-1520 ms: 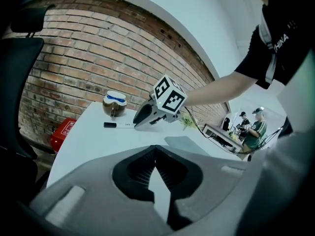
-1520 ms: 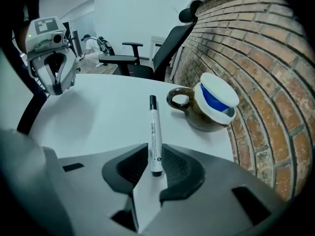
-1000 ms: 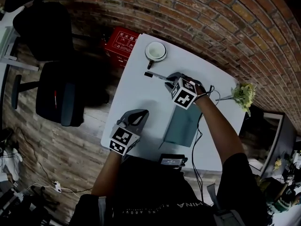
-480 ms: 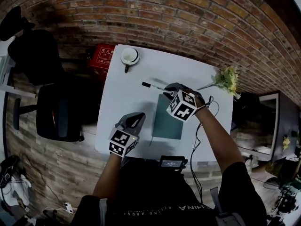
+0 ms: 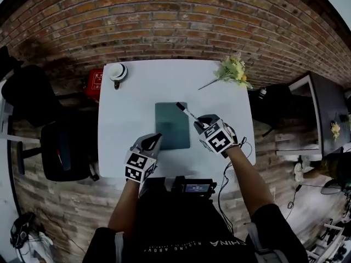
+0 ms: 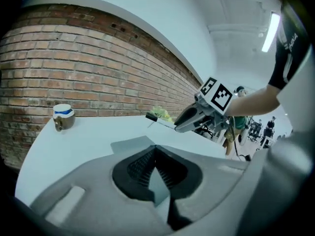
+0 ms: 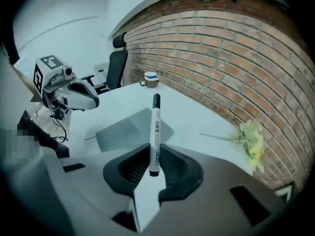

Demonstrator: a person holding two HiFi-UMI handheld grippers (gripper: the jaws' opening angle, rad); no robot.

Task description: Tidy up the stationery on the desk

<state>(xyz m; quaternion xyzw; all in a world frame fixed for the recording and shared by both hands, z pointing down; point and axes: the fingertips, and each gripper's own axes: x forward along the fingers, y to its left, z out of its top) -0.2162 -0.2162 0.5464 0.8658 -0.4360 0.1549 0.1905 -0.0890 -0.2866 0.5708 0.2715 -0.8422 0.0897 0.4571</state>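
Pinching the tail end of a white marker pen with a black cap [image 7: 155,127] in the right gripper [image 7: 155,167], fingers pressing on both sides of the barrel, cap pointing away over the white counter [image 5: 131,103]. Holding the left gripper [image 6: 155,154] beside it with fingers pressed together on nothing. Showing only in the head view: the cap overlapping the upper right corner of a dark green rectangular notebook [image 5: 171,126] lying flat mid-counter, and a red box [image 5: 94,84] sitting on the floor below the far left corner. Showing only in the right gripper view: print running along the barrel. Appearing in all three views: a white round mug [image 6: 63,117] and a yellow-green flower sprig [image 7: 248,136] by the brick wall.
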